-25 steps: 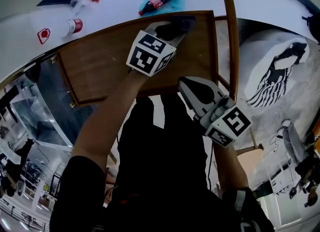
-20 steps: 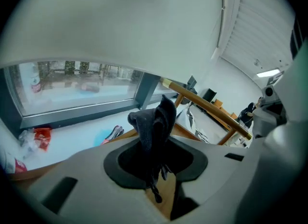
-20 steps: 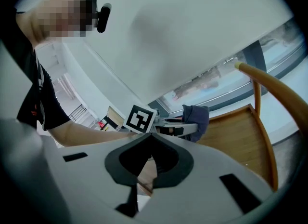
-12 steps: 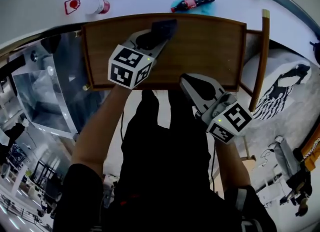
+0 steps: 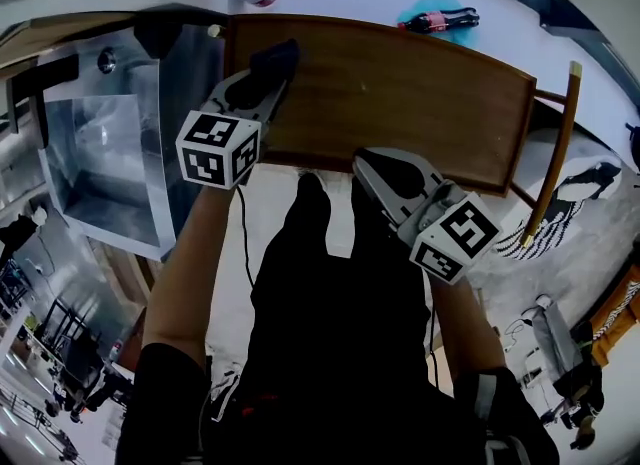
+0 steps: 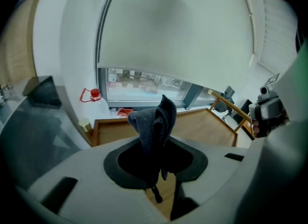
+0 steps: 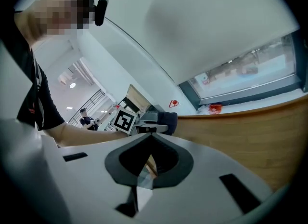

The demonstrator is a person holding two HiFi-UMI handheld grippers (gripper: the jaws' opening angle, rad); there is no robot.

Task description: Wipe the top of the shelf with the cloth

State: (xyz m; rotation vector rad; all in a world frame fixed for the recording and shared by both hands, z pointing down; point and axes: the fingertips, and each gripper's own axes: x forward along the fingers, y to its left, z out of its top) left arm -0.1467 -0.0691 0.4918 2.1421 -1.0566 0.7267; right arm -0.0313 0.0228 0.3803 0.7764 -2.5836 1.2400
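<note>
Left gripper (image 5: 262, 85) is clamped on the dark cloth (image 6: 155, 122), pinching a bunched fold with the rest flopping past the tips. It sits over the left end of the shelf (image 5: 420, 93) top, and I can't tell if the cloth is pressed flat on the wood. Cloth looks soft, light and limp, so I'd expect it to drag and fold rather than act as a firm pad; best hold is the thick bunch, not a thin edge, angled low so more fabric meets the wood. Right gripper (image 5: 372, 168) has its jaws together on nothing, just off the shelf's near edge.
</note>
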